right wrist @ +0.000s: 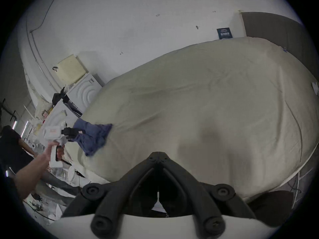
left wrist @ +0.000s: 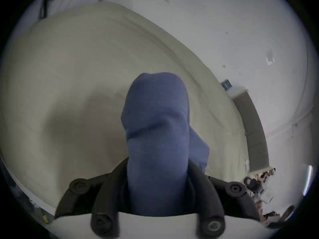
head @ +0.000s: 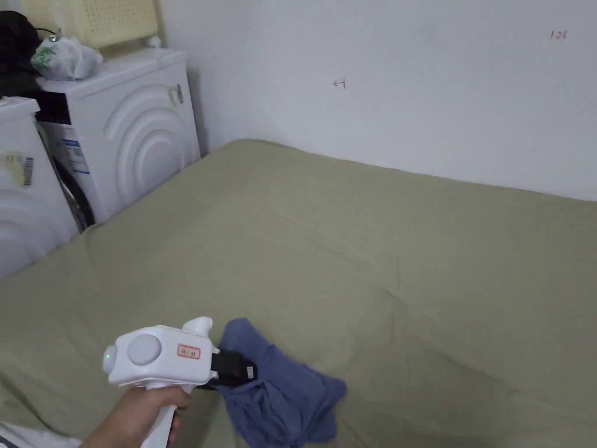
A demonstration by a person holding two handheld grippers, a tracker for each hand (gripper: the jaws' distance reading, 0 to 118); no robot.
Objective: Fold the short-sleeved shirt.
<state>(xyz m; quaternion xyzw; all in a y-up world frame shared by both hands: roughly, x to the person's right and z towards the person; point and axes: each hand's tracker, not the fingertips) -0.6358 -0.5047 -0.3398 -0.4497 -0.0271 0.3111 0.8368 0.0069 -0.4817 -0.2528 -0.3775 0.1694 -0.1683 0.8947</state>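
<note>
A crumpled blue shirt [head: 280,391] lies bunched at the near left of the olive-green bed [head: 361,251]. My left gripper [head: 242,370], white-bodied with black jaws and held in a hand, is shut on a fold of the shirt. In the left gripper view the blue cloth [left wrist: 157,139] fills the gap between the black jaws and sticks out ahead. From the right gripper view the same shirt [right wrist: 93,135] and the left gripper [right wrist: 72,133] sit far off at the left. My right gripper [right wrist: 158,154] hovers over the bed's near side with its jaws together and nothing between them.
White washing machines [head: 125,128] stand against the bed's left side, with a plastic bag [head: 64,58] and a cream basket [head: 99,20] on top. A white wall [head: 408,76] borders the bed's far side. The bed sheet [right wrist: 207,104] spreads wide and flat to the right.
</note>
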